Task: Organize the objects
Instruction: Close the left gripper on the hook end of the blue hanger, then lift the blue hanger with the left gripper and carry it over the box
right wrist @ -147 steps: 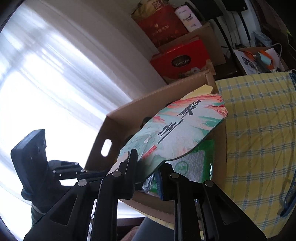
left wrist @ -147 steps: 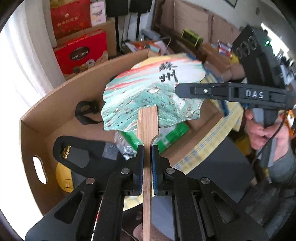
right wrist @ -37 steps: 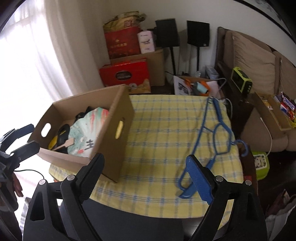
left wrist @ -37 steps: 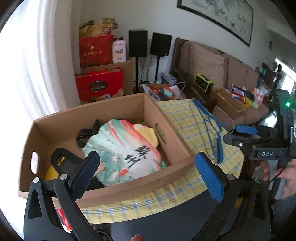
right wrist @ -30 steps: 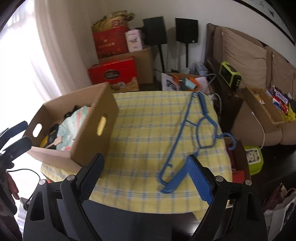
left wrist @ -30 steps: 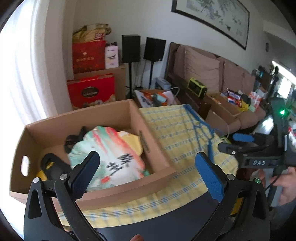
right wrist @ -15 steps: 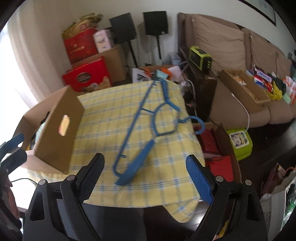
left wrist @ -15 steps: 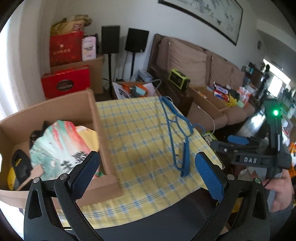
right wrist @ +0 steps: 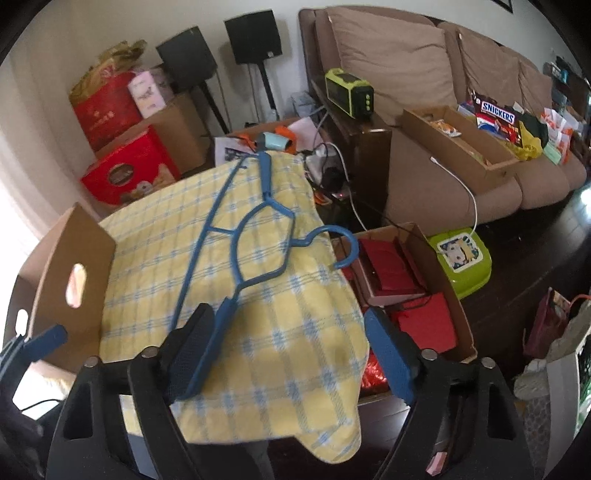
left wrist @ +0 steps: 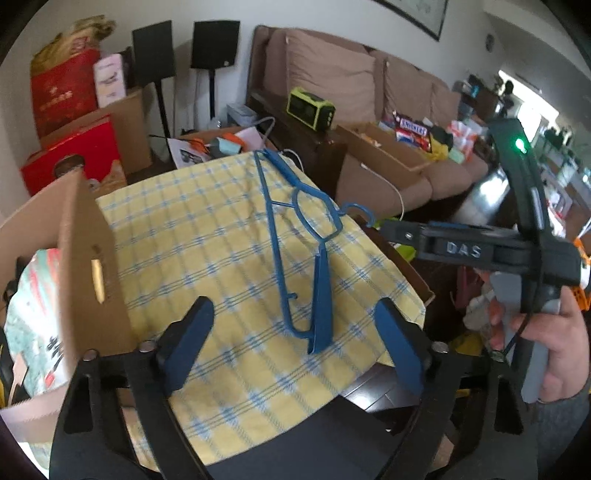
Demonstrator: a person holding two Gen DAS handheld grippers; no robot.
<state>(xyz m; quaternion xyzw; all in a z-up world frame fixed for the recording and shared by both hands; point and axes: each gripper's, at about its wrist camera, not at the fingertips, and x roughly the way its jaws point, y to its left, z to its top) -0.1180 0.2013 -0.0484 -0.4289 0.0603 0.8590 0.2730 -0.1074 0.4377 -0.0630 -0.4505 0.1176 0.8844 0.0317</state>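
A blue plastic hanger (left wrist: 321, 295) lies flat on the yellow checked tablecloth (left wrist: 192, 229), its hook past the table's right edge. My left gripper (left wrist: 291, 317) hovers over the hanger's near end, jaws closing and not touching it. My right gripper (right wrist: 288, 325) is open and closing too, with the hanger's (right wrist: 266, 177) near arm just inside its left finger. Seen from the left wrist, the right gripper (left wrist: 388, 229) is side-on beyond the hook. The painted fan (left wrist: 37, 295) lies in the cardboard box (left wrist: 85, 236) at the left.
The box (right wrist: 74, 251) takes up the table's left part. A floor box of red items (right wrist: 399, 280) and a green case (right wrist: 461, 258) sit right of the table. Beyond are a brown sofa (right wrist: 406, 48), red gift boxes (right wrist: 129, 170) and speakers (right wrist: 255, 33).
Earlier my left gripper held the fan's handle over the box; the fan now lies inside. Both views have swung right and down onto the hanger, and both pairs of fingers stand closer together.
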